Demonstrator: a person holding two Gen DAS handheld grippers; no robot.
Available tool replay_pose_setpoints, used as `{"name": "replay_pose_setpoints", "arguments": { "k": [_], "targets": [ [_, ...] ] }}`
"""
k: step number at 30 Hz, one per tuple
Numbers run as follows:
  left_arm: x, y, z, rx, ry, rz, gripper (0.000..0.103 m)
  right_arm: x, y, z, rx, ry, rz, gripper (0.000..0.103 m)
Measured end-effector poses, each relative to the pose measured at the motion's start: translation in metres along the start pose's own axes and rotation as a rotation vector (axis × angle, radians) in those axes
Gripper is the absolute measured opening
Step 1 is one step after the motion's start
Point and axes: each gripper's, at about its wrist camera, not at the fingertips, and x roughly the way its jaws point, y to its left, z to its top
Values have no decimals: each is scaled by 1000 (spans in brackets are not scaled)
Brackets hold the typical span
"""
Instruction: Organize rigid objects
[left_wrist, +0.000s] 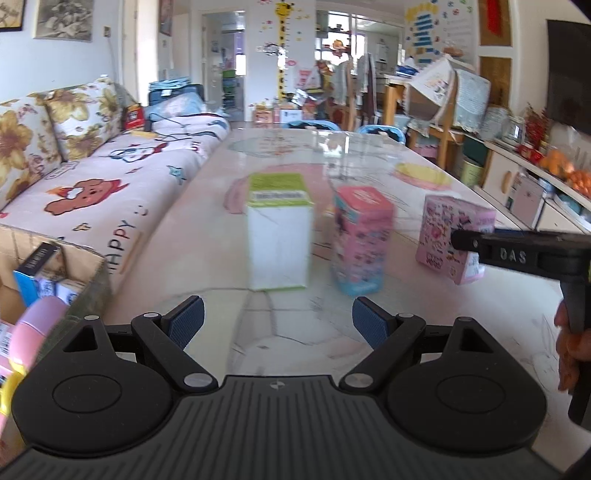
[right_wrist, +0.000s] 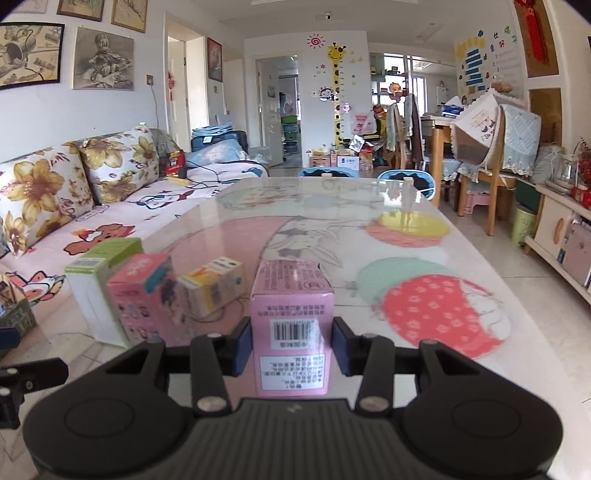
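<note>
- The left tool (left_wrist: 277, 319) sits at the bottom centre of the left wrist view, its blue pads (left_wrist: 186, 319) spread wide with nothing between them, above the glossy worktop (left_wrist: 424, 325).
- Just beyond it, mid-frame, a white box with a green top (left_wrist: 279, 236) stands upright on the worktop (blurred).
- To its right stands a pink and blue box (left_wrist: 360, 240), apart from the white one.
- Further right, a pale pink patterned box (left_wrist: 452, 238) stands on the worktop, partly covered by the right tool, which enters from the right edge of that view.
- In the right wrist view the right tool (right_wrist: 291, 349) fills the bottom centre; its pads lie against both sides of the pale pink patterned box (right_wrist: 291, 325), barcode face toward the camera, the box's base on the worktop.
- A small yellow and white box (right_wrist: 212, 286) lies left of centre in the right wrist view, behind the pink and blue box.
- At the lower left of the left wrist view, a cardboard carton (left_wrist: 90, 273) holds several packages (contents unclear).
- A sofa (left_wrist: 110, 173) with a cartoon cover runs along the left.
</note>
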Motion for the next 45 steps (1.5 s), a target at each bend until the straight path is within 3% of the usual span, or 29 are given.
{"name": "replay_pose_setpoints", "arguments": {
  "k": [10,14,19,21,28,33,39,43,45],
  "targets": [
    [21,-15,7,-41,-27,-17,103,-2,-19,-7,-26,19,-44,44],
    [38,-14,20,-99,-31,-12,93,2,-22,-9,-24,37,-38,45],
    [58,-15,35,-133,-49,-9,88,0,-29,-8,12,36,-27,55],
    [61,-15,37,-114,-58,-5,88,2,-31,-8,23,39,-27,64],
    [67,-16,32,-97,-69,21,81,6,-28,-5,35,41,-19,70],
    [74,-14,37,-71,-71,20,74,10,-26,-5,28,49,-28,70],
    [79,-17,35,-62,-43,19,47,15,-22,-6,24,52,-39,70],
    [76,-17,32,-70,-27,19,44,15,-21,-6,22,46,-44,68],
    [73,-20,30,-67,-28,23,44,15,-20,-6,18,46,-44,60]
  ]
}}
